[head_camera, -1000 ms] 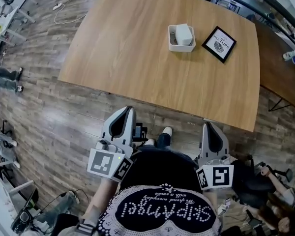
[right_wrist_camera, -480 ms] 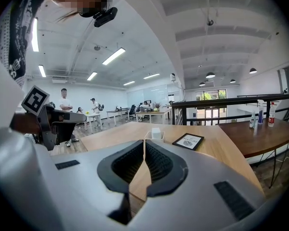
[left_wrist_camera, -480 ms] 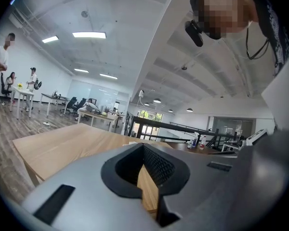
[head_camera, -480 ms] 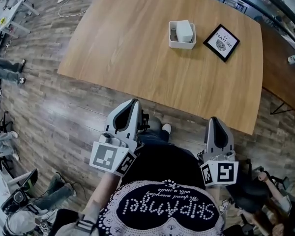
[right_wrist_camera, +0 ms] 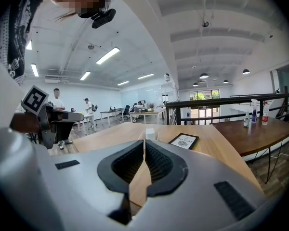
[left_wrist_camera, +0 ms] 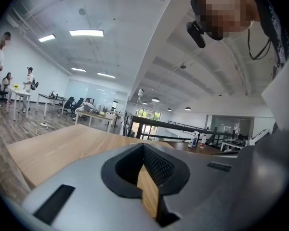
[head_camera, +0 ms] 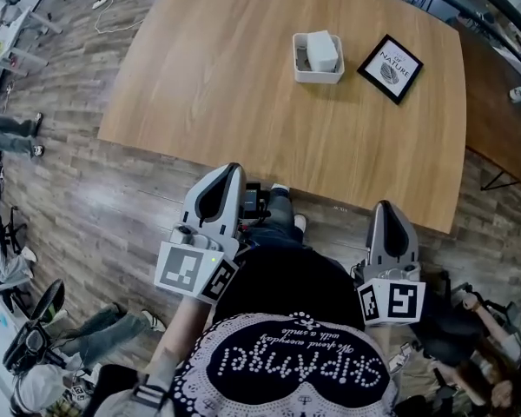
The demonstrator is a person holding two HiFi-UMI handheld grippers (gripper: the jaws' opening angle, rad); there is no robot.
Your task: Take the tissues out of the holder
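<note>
A white tissue holder [head_camera: 306,69] stands on the far part of the wooden table [head_camera: 226,76], with a folded white tissue pack [head_camera: 324,51] sticking up out of it. In the right gripper view the holder [right_wrist_camera: 150,135] shows small, straight ahead beyond the jaws. My left gripper [head_camera: 227,172] hangs at the table's near edge, shut and empty. My right gripper [head_camera: 385,207] is off the near right edge, also shut on nothing. In their own views the left gripper [left_wrist_camera: 143,151] and the right gripper [right_wrist_camera: 144,144] show jaws meeting at the tips. Both are far from the holder.
A black-framed card [head_camera: 390,68] lies to the right of the holder. A darker table [head_camera: 504,120] with bottles stands at the right. People and office chairs are on the wood floor at the left [head_camera: 9,133] and lower corners.
Both grippers have come forward toward the table's near edge, the left one now reaching it. Both stay shut. The holder and card have not moved on the table.
</note>
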